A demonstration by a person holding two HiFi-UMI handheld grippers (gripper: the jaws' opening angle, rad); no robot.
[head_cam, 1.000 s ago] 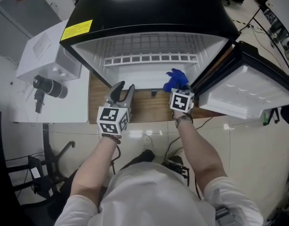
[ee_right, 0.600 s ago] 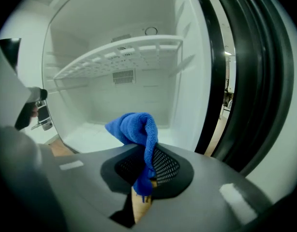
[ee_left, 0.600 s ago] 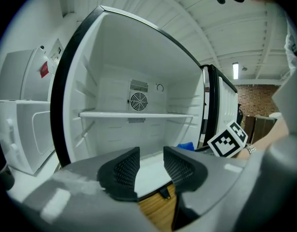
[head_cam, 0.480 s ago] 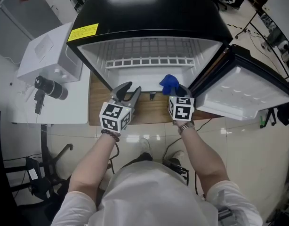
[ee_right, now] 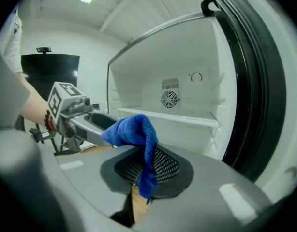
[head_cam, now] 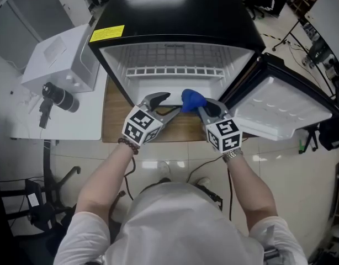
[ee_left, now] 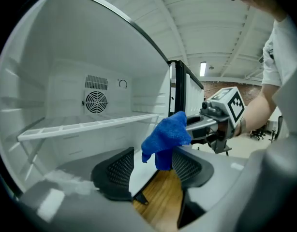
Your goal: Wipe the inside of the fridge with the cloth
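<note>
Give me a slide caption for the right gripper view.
Right gripper shut on a blue cloth in front of the open fridge and its white shelf.

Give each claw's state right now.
Left claw: open, jaws just opening; blue cloth between them, not pinched.
Right claw: closed on the blue cloth.

The fridge [head_cam: 175,15] stands open, its door [head_cam: 280,106] swung out at 3 o'clock. At the opening, the right gripper [head_cam: 202,107] pinches the blue cloth [head_cam: 192,99]. At its 9 o'clock the left gripper [head_cam: 170,105] has just been opening its jaws, and the cloth lies at their tips, ungripped. A white box [head_cam: 56,57] sits at the fridge's 9 o'clock.
</note>
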